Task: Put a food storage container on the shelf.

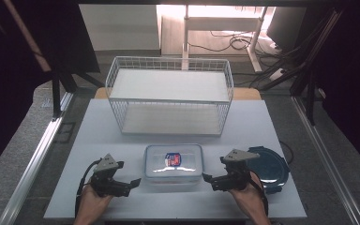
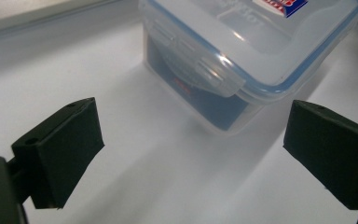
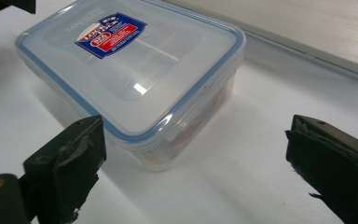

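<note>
Clear food container (image 1: 173, 162) sits near-centre on the desk (image 1: 103, 126), lid on, blue seal all round, side latch (image 2: 193, 63) looks folded down in the left gripper view. My left tool (image 1: 130, 182) is just left of it, my right tool (image 1: 208, 178) just right; both gaping wide, nothing between the jaws, neither touching the box. I'd judge the closing part done or nearly so. Wire basket (image 1: 169, 96) at the far side holds nothing, so moving the box there may be what's left. Dark round lid (image 1: 269, 168) lies near right, untouched.
</note>
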A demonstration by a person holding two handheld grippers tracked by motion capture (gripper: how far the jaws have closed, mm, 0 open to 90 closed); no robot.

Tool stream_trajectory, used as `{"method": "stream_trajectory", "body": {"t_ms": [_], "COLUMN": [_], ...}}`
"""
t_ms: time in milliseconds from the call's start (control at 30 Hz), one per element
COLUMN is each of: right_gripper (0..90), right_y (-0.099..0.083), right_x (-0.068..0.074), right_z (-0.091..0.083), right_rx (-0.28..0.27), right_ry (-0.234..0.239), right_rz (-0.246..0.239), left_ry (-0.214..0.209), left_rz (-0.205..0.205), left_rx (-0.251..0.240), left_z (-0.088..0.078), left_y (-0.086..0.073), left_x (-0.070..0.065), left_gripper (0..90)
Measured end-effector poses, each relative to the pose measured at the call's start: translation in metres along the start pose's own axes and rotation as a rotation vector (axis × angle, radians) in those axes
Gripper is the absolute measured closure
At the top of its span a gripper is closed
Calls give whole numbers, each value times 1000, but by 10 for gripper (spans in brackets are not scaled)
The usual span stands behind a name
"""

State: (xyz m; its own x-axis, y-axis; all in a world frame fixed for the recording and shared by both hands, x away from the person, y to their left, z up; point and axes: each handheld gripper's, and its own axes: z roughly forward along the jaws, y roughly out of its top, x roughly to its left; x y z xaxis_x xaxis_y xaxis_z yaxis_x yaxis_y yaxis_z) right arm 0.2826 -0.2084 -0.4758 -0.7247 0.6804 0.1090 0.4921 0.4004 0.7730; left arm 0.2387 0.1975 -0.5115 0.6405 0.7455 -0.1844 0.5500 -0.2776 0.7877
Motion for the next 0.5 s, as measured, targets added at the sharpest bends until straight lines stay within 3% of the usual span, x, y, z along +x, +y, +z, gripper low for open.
{"method": "stream_trajectory", "body": {"t_ms": [167,300,500], "right_gripper": [25,10,4], "right_y": [0,2,8], "right_x": [0,1,1], "right_z": [4,7,14], "right_rx": [-5,-10,-7], "right_ry": [3,14,24], "right_rz": [-15,-23,-20], "left_ry": [-18,-7,-52], "left_rz": [11,14,-18], "left_rx": [-21,-35,8], "left_z": [4,6,16], "left_y": [0,4,17], "left_x": [1,-1,1], "left_gripper": [30,16,14]}}
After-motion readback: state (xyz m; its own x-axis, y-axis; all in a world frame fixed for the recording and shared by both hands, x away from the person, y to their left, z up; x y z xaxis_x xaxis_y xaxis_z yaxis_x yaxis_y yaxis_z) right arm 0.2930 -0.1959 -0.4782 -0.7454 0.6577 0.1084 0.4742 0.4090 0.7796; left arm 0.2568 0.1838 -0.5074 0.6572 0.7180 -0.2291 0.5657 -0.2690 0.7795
